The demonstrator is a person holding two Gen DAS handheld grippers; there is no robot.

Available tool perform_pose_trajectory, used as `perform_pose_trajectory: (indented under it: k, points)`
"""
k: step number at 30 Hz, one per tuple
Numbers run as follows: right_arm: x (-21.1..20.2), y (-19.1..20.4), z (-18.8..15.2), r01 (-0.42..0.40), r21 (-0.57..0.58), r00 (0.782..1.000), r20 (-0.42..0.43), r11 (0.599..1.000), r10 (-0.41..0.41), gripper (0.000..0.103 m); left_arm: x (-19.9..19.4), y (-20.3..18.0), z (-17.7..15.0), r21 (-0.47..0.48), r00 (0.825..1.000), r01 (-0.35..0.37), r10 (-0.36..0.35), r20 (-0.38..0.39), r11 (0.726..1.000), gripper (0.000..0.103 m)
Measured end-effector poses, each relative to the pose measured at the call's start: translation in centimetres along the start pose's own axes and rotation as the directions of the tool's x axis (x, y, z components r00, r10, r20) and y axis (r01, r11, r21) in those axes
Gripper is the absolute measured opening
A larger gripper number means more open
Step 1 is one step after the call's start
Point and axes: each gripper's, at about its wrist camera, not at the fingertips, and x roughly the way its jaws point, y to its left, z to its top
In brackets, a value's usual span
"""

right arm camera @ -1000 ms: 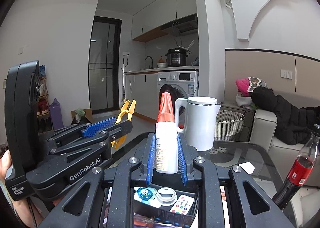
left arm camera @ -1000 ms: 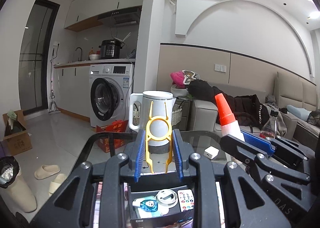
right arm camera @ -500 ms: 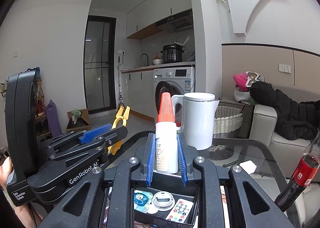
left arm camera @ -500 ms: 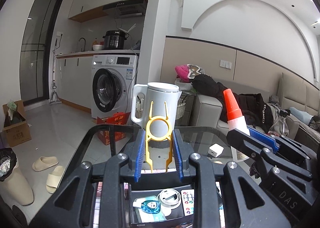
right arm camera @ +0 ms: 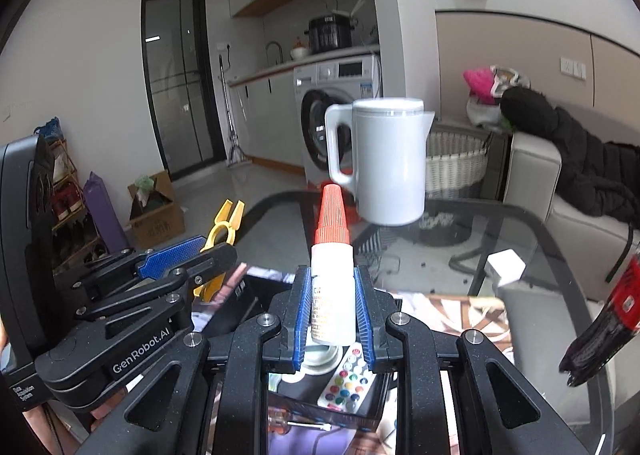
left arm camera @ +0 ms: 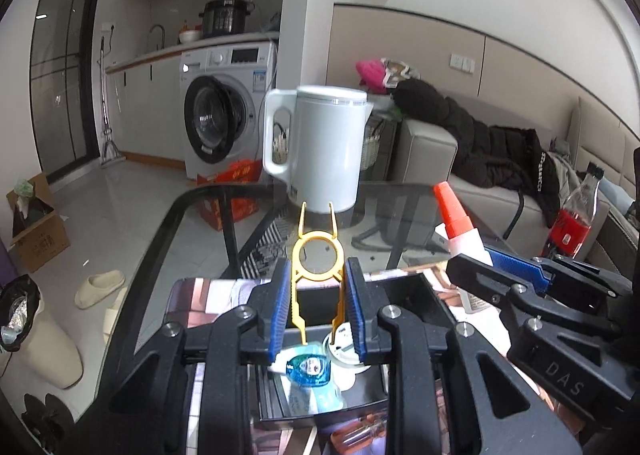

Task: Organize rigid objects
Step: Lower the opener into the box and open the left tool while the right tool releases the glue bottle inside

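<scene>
My left gripper (left arm camera: 318, 297) is shut on a yellow plastic opener tool (left arm camera: 318, 267), held upright above a black tray (left arm camera: 416, 295). The tray holds a blue round item (left arm camera: 309, 369) and a white round item (left arm camera: 344, 351). My right gripper (right arm camera: 333, 309) is shut on a white glue bottle with an orange-red cone cap (right arm camera: 332, 255), held upright over the same tray, above a small remote with coloured buttons (right arm camera: 344, 381). The right gripper with the bottle (left arm camera: 460, 235) shows at the right of the left wrist view. The left gripper with the yellow tool (right arm camera: 224, 227) shows at the left of the right wrist view.
A white kettle (left arm camera: 324, 151) stands at the far side of the glass table (left arm camera: 400, 207). A white charger block (right arm camera: 506, 267) lies on the glass, a cola bottle (left arm camera: 576, 211) at the right. A screwdriver (left arm camera: 356, 435) lies near the tray. Sofa behind, washing machine and slippers beyond.
Both grippers have tilted and moved down toward the tray, still holding their objects. The tray and table fill more of both views now.
</scene>
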Motion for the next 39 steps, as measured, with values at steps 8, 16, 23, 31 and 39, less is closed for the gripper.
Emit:
perform_pose_trajectory:
  k: [8, 16, 23, 31, 39]
  points:
    - [3.2, -0.7, -1.4, -0.012, 0.024, 0.988, -0.154, 1.000, 0.016, 0.021, 2.9, -0.1, -1.2, -0.001, 0.987, -0.012, 0.011, -0.158, 1.000, 0.024]
    - [5.4, -1.3, -3.1, -0.009, 0.031, 0.965, -0.261, 0.999, 0.017, 0.020, 4.4, -0.5, -2.4, 0.018, 0.964, 0.006, -0.002, -0.267, 1.000, 0.024]
    - [7.0, -1.3, -4.5, -0.019, 0.031, 0.939, -0.342, 0.999, 0.028, 0.021, 5.6, -0.6, -3.4, 0.021, 0.939, 0.003, 0.005, -0.345, 1.000, 0.024]
    - [7.6, -1.0, -4.9, -0.025, 0.044, 0.923, -0.383, 0.999, 0.040, 0.021, 6.0, -0.7, -3.7, 0.033, 0.926, 0.007, 0.006, -0.377, 0.999, 0.024]
    - [7.6, -0.7, -4.9, -0.029, 0.043, 0.922, -0.386, 0.999, 0.043, 0.021, 6.3, -0.2, -3.7, 0.022, 0.921, 0.007, 0.002, -0.390, 1.000, 0.025]
